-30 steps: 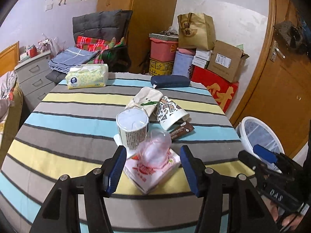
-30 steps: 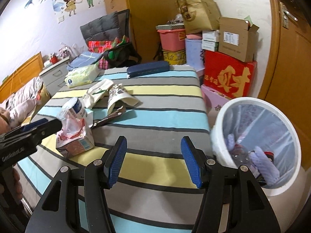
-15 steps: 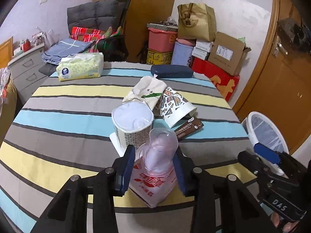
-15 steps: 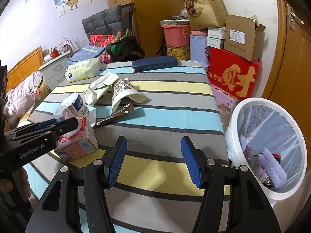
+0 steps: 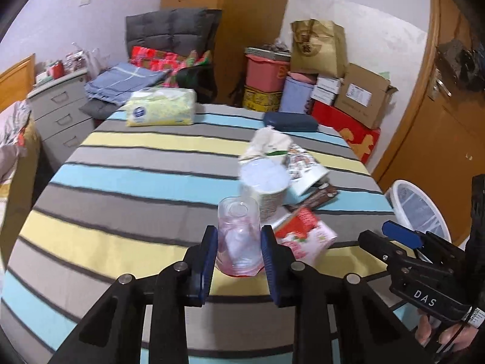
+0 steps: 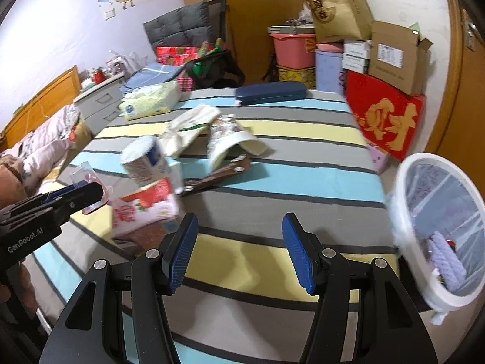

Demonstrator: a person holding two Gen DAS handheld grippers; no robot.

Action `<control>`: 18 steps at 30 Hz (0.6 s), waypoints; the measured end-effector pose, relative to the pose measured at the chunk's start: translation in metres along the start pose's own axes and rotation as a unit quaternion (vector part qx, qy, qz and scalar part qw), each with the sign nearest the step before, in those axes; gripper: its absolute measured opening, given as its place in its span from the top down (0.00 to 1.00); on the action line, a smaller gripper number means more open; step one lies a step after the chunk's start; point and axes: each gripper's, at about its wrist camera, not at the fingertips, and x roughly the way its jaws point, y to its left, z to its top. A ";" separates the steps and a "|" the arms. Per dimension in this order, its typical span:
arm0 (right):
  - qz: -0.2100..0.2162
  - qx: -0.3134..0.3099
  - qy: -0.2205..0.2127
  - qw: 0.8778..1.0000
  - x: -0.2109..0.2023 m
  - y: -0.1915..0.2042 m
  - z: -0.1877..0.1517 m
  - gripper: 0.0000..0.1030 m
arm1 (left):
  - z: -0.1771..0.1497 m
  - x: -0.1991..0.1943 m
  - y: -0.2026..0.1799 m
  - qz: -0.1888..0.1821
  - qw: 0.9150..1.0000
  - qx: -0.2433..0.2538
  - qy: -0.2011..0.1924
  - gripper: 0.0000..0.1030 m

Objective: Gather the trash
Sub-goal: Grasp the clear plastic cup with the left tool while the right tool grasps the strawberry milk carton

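Pinching a clear plastic cup (image 5: pixel 239 236) between its blue pads, the left tool (image 5: pixel 239 250) has that piece of trash held just above the striped worktop (image 5: pixel 127 188), with the pads pressed against the cup's thin sides. Just beside the cup sits a red-and-pink carton (image 5: pixel 304 238), and behind the cup stand a white paper tub (image 5: pixel 264 188) and a tipped patterned paper cup (image 5: pixel 303 166); a brown wrapper (image 5: pixel 318 195) lies by them. Well apart from the cup, past the worktop's edge, stands the white bin (image 6: pixel 436 227), already holding some rubbish. The right tool (image 6: pixel 239 248) is wide apart with nothing between its pads, over bare cloth near the carton. The soft cup could buckle and slip out if squeezed harder, or clip the carton or tub when carried across toward the bin.
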 end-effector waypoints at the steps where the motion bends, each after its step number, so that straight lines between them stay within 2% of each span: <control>1: 0.003 -0.001 0.002 1.000 0.002 0.003 0.000 0.42 | -0.001 -0.002 0.005 0.002 1.000 -0.004 -0.001 0.71; 9: 0.060 0.007 0.003 0.998 0.010 0.040 -0.002 0.42 | -0.012 -0.013 0.040 0.020 0.999 -0.034 0.001 0.71; 12: 0.068 -0.003 0.002 0.998 0.011 0.058 -0.007 0.42 | -0.015 -0.015 0.048 0.022 0.999 -0.039 0.000 0.71; 15: 0.056 -0.035 0.017 0.998 0.020 0.078 -0.012 0.37 | -0.016 -0.015 0.054 0.023 0.999 -0.043 0.003 0.71; 18: 0.016 -0.057 0.027 0.998 0.025 0.084 -0.015 0.37 | -0.018 -0.015 0.057 0.018 0.999 -0.046 0.005 0.71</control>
